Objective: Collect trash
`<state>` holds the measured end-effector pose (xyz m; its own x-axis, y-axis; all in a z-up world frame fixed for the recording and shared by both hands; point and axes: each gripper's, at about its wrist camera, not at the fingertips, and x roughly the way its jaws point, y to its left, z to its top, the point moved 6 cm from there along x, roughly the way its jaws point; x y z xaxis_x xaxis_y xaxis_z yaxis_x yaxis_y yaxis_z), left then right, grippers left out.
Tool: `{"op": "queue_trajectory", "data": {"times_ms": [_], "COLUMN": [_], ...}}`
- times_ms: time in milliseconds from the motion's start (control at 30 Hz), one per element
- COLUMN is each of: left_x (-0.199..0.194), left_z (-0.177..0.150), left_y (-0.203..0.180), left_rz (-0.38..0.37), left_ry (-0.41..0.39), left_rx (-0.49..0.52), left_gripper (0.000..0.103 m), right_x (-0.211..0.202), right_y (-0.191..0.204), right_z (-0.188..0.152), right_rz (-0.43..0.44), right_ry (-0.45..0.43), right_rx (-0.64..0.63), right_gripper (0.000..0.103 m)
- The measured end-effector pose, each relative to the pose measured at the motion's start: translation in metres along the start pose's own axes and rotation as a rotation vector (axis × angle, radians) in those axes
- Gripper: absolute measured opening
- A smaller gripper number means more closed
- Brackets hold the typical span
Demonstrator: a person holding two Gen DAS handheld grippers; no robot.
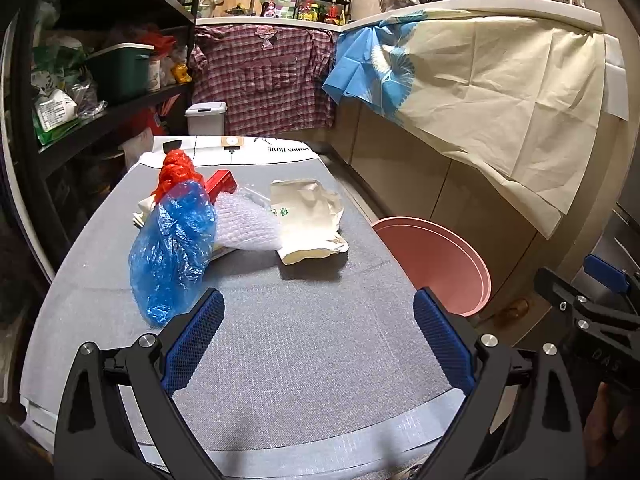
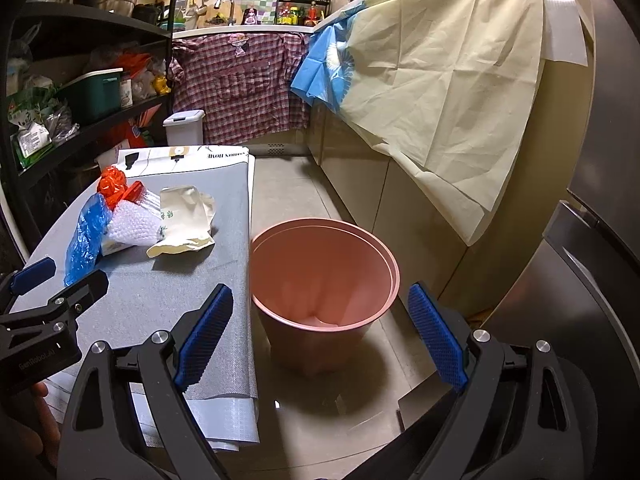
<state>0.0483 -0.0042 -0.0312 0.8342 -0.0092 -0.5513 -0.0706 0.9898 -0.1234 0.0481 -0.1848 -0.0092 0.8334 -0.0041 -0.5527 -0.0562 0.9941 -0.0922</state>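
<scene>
Two grippers hang over the scene with nothing in them. At the left, the left gripper [image 1: 319, 336] gapes wide above the grey table cover [image 1: 280, 360]; ahead lie a blue plastic bag [image 1: 172, 248], red plastic [image 1: 176, 172], bubble wrap [image 1: 248, 226] and a crumpled paper bag [image 1: 310, 224], bunched together. Rightward, the right gripper [image 2: 320, 334] stands equally spread above the pink bin [image 2: 324, 276] on the floor beside the table.

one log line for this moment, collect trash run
phase: start | left tool: open, empty | right tool: open, empty | trash pile: on table | pink bin: on floor beside table
</scene>
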Motion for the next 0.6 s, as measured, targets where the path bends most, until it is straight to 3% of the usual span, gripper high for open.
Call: {"op": "queue_trajectory", "data": {"times_ms": [400, 600], "left_x": [-0.0001, 0.0002], "left_z": [0.0001, -0.0002], "left_y": [-0.0034, -0.0020], "left_rz": [-0.004, -0.004], "left_ry": [-0.002, 0.005], "left_rx": [0.008, -0.002], "left_gripper": [0.092, 0.086], "right_x": [0.0016, 0.0016], "right_y": [-0.0031, -0.0038], "right_z": [-0.0003, -0.0003], "right_rz": [-0.001, -0.002], "right_ry": [0.006, 0.005], "right_rx": [0.005, 0.006], "right_gripper": [0.088, 0.088]}}
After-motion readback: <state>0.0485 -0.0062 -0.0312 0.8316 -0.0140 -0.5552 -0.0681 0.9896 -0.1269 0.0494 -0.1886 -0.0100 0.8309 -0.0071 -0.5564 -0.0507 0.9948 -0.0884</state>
